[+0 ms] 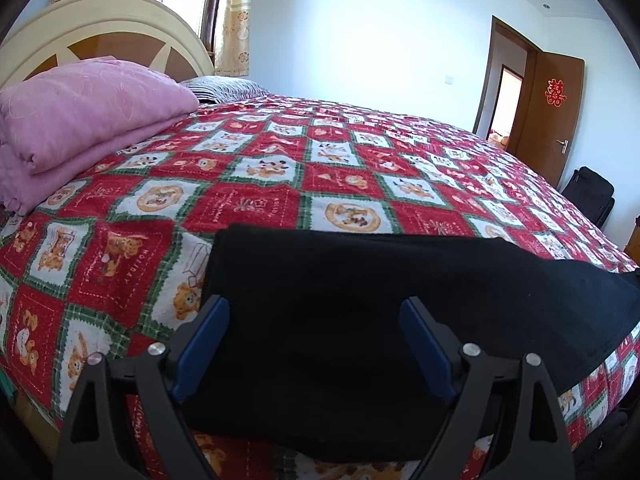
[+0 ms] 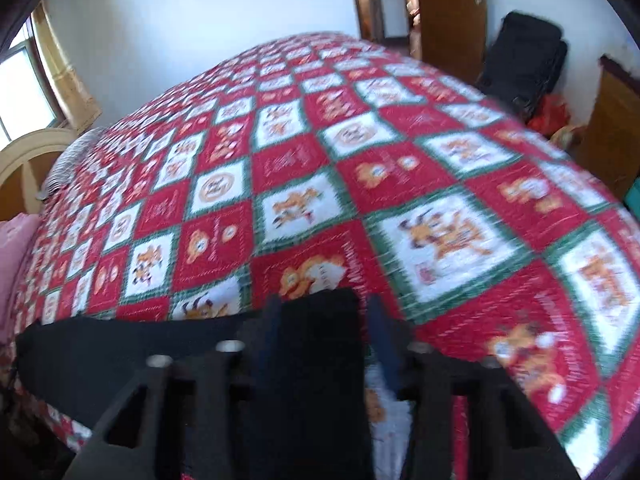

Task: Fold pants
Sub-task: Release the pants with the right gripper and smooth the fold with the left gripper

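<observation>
The black pants (image 1: pixel 360 320) lie flat near the front edge of the bed. My left gripper (image 1: pixel 314 308) hovers over their near part with its blue pads (image 1: pixel 204 344) spread wide and nothing pinched between them. In the blurred right wrist view, a strip of the pants (image 2: pixel 120 352) runs in from the left and rises between the fingers of my right gripper (image 2: pixel 324 304). The jaws stand narrow there, with the black cloth (image 2: pixel 320 360) filling almost all of the gap, so it looks gripped.
A red, white and green checked bedspread (image 1: pixel 260 184) covers the whole bed. A folded pink quilt (image 1: pixel 80 120) lies at the head end by the cream headboard (image 1: pixel 100 28). A black bag (image 2: pixel 524 60) and an open wooden door (image 1: pixel 548 112) are beyond the far side.
</observation>
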Demonstrator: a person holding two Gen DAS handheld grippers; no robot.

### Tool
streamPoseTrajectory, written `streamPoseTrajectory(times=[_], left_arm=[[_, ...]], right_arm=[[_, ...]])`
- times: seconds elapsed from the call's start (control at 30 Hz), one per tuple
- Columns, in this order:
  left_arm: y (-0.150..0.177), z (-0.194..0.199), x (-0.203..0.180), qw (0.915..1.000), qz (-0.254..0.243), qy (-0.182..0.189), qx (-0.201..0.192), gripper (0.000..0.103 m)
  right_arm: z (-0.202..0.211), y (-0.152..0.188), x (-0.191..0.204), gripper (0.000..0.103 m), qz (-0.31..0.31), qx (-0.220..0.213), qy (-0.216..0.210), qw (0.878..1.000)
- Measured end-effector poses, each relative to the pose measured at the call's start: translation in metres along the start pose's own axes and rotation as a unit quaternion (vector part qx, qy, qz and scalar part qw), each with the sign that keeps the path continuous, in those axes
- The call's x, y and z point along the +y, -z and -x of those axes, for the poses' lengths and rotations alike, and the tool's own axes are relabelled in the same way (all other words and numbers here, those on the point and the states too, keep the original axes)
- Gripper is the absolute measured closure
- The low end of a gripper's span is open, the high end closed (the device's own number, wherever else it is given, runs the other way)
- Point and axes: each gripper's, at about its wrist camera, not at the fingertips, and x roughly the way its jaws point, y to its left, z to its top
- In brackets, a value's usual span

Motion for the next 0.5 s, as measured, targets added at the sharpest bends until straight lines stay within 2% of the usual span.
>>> streamPoseTrajectory(times=[0.03, 0.13, 0.23, 0.3, 0.37, 0.4, 0.43, 0.5], left_arm=[[0.000, -0.001, -0.001, 1.0000, 0.000, -0.001, 0.001, 0.011], [0.001, -0.005, -0.002, 1.0000, 0.000, -0.005, 0.001, 0.010], [0.003, -0.007, -0.005, 0.9999, -0.008, -0.008, -0.001, 0.007], [0.005, -0.008, -0.007, 0.9997, -0.019, -0.014, -0.001, 0.005], [0.005, -0.008, -0.009, 0.9995, -0.027, -0.017, 0.001, 0.005], [0.004, -0.006, -0.009, 0.9995, -0.028, -0.017, 0.002, 0.005], [0.003, -0.004, -0.008, 0.9996, -0.025, -0.015, 0.000, 0.005], [0.001, 0.002, -0.005, 0.9998, -0.013, -0.010, -0.007, 0.005]], right_arm=[[-0.002, 0.001, 0.001, 0.084, 0.009, -0.001, 0.011, 1.000], [0.004, -0.002, -0.002, 0.096, 0.018, -0.018, 0.019, 0.999], [0.001, -0.004, -0.006, 0.097, 0.019, -0.025, 0.039, 0.999], [-0.008, -0.004, -0.012, 0.096, 0.007, -0.007, 0.033, 0.999], [-0.004, -0.004, -0.015, 0.096, -0.003, -0.008, 0.020, 1.000], [0.001, -0.004, -0.016, 0.089, -0.005, -0.010, 0.020, 1.000], [0.005, -0.003, -0.017, 0.068, -0.006, -0.012, 0.024, 1.000], [0.020, 0.005, -0.019, 0.046, -0.014, -0.025, 0.020, 0.999]])
